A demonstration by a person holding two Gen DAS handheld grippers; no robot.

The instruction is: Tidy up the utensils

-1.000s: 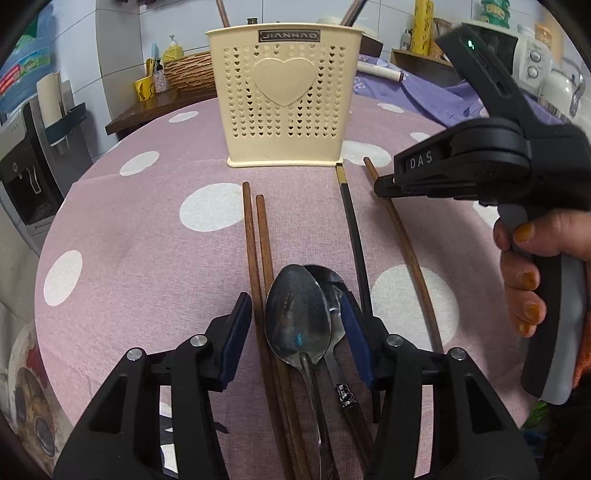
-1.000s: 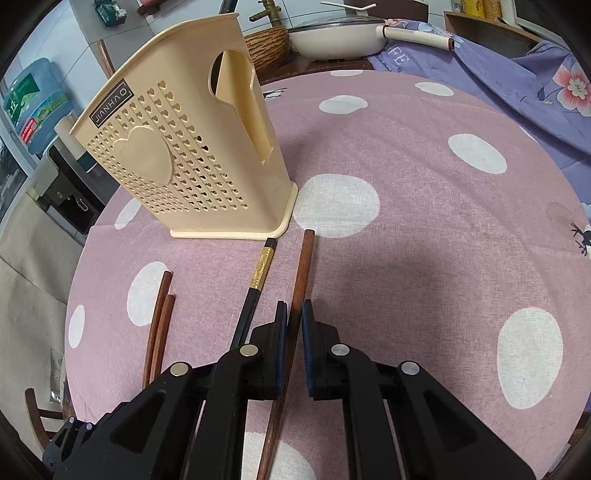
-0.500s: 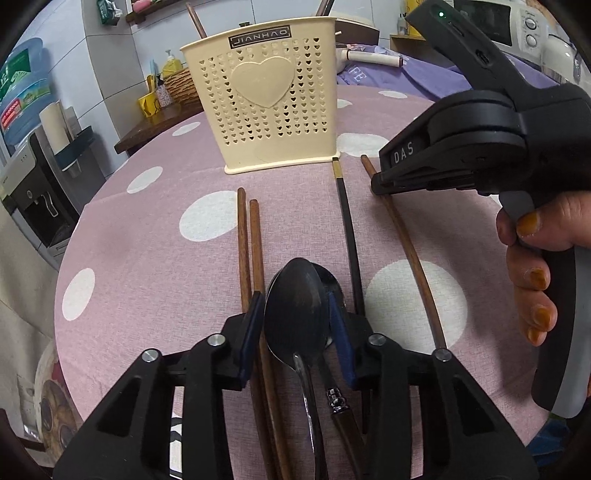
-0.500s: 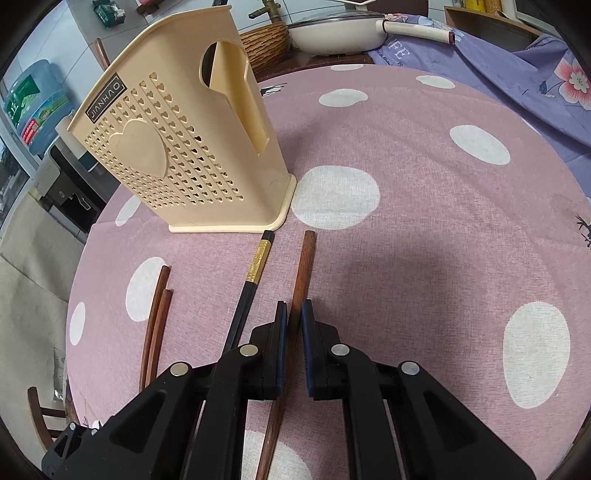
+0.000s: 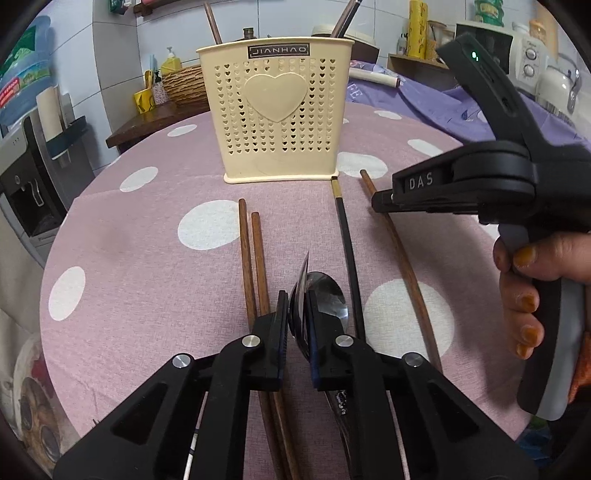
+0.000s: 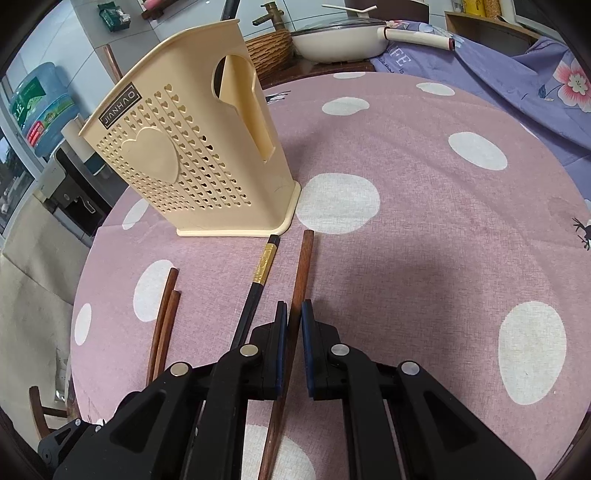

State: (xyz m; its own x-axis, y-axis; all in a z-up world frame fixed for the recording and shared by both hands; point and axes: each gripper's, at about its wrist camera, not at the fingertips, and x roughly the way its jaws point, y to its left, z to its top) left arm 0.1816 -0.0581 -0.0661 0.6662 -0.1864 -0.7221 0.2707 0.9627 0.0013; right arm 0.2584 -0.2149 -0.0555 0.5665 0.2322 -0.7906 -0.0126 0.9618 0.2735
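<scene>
My left gripper (image 5: 298,306) is shut on a steel spoon (image 5: 300,291), turned on edge between the pads. A second spoon (image 5: 330,301) lies flat just right of it. Two brown chopsticks (image 5: 253,258) lie to the left. A black chopstick (image 5: 345,236) with a gold band and a single brown chopstick (image 5: 399,251) lie to the right. My right gripper (image 6: 293,314) is shut on that brown chopstick (image 6: 303,266), which rests on the cloth. The cream utensil holder (image 5: 275,110) stands behind, with a few sticks in it; it also shows in the right wrist view (image 6: 184,155).
The round table has a pink cloth with white dots (image 6: 424,229). A purple floral cloth (image 6: 517,62) and a white pan (image 6: 332,35) lie at the far side. A wicker basket (image 5: 183,83) and appliances stand beyond the table edge.
My left gripper closed on the upper spoon, and the spoon turned from flat to on edge. My right gripper stayed shut on the brown chopstick and barely moved.
</scene>
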